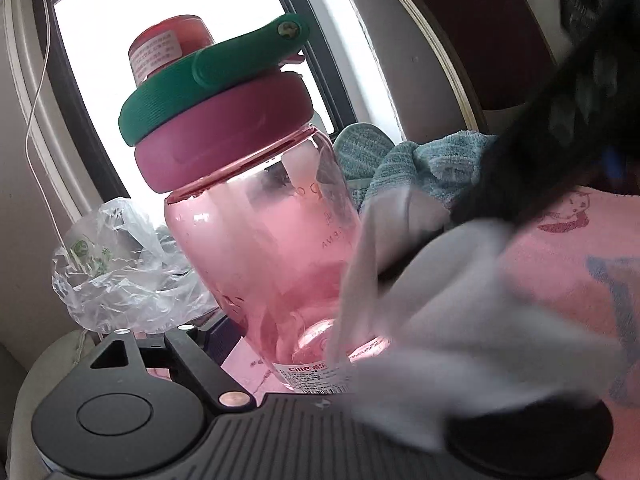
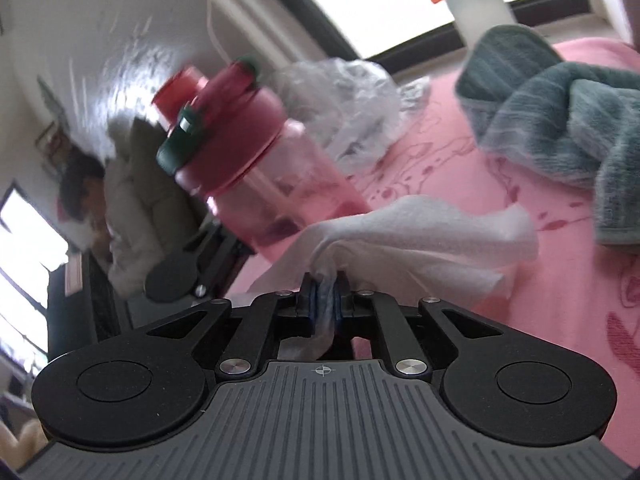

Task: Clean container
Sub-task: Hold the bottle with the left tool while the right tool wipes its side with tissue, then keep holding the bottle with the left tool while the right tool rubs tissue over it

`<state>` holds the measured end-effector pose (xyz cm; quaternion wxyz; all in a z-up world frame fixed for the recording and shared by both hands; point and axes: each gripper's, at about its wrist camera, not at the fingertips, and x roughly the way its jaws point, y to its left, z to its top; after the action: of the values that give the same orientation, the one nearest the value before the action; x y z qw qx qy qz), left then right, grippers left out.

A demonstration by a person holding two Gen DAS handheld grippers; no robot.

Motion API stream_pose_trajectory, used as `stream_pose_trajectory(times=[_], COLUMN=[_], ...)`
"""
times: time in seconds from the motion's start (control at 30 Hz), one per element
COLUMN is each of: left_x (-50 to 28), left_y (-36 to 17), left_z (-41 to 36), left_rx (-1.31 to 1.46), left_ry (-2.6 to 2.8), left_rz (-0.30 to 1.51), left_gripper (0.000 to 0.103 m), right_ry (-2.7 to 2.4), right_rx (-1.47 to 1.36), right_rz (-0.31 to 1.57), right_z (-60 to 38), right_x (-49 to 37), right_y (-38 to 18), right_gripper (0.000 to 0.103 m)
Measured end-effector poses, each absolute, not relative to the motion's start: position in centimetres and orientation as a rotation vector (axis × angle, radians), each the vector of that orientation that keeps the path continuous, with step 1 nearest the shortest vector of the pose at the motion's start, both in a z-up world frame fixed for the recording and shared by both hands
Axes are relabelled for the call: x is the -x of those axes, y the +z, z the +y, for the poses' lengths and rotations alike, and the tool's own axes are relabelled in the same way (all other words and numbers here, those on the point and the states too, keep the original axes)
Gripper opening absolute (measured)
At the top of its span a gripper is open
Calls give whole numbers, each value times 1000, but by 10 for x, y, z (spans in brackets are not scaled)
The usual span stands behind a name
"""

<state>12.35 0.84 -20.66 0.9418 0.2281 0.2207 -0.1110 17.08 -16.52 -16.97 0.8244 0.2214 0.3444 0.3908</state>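
- Filling the left wrist view, the transparent pink plastic bottle (image 1: 256, 248) with a maroon cap and green strap stands tilted in the left gripper (image 1: 280, 364), whose jaws clasp its base; a blurred white cloth (image 1: 440, 320) lies against its side.
- Pinching that white cloth (image 2: 404, 240) tightly, the right gripper (image 2: 325, 292) holds it against the bottle (image 2: 280, 168) above the pink patterned bedsheet (image 2: 520, 320), near a teal towel (image 2: 560, 128).

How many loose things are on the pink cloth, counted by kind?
Bottles: 2, pink bottle and white spray bottle
Towels: 1, teal towel
Wipes: 1, white wipe
Plastic bags: 1, clear plastic bag
Total: 5
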Motion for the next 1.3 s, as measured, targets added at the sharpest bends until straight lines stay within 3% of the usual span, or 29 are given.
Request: stream_pose_trajectory(times=[0.13,0.4,0.6,0.73,0.8,1.0,1.13,1.3], left_x=[-124,-123,-107,-96,-96,-115,-121,-119], left_y=[-207,-206,-205,-197,-198,-198,-201,-209], left_z=[10,9,-6,-10,-10,1,-1,-7], left_rx=[-467,-452,-520,-490,-483,-443,-461,-533], left_ry=[-232,-223,-78,-142,-154,-188,-222,-220], left_rz=[448,454,547,493,473,451,450,448], left_gripper=[81,82,88,88,82,83,91,87], right_ry=[957,762,584,565,587,632,731,904], right_rx=[-597,-421,-521,-609,-623,-500,-478,-441], right_rz=[500,775,711,626,630,689,734,663], right_z=[-190,-163,-177,-175,-165,-154,-164,-164], right_x=[-156,-177,-186,-192,-201,-200,-182,-164], right_y=[-147,-176,-178,-177,-180,-174,-175,-159], right_gripper=[12,13,13,17,17,12,12,12])
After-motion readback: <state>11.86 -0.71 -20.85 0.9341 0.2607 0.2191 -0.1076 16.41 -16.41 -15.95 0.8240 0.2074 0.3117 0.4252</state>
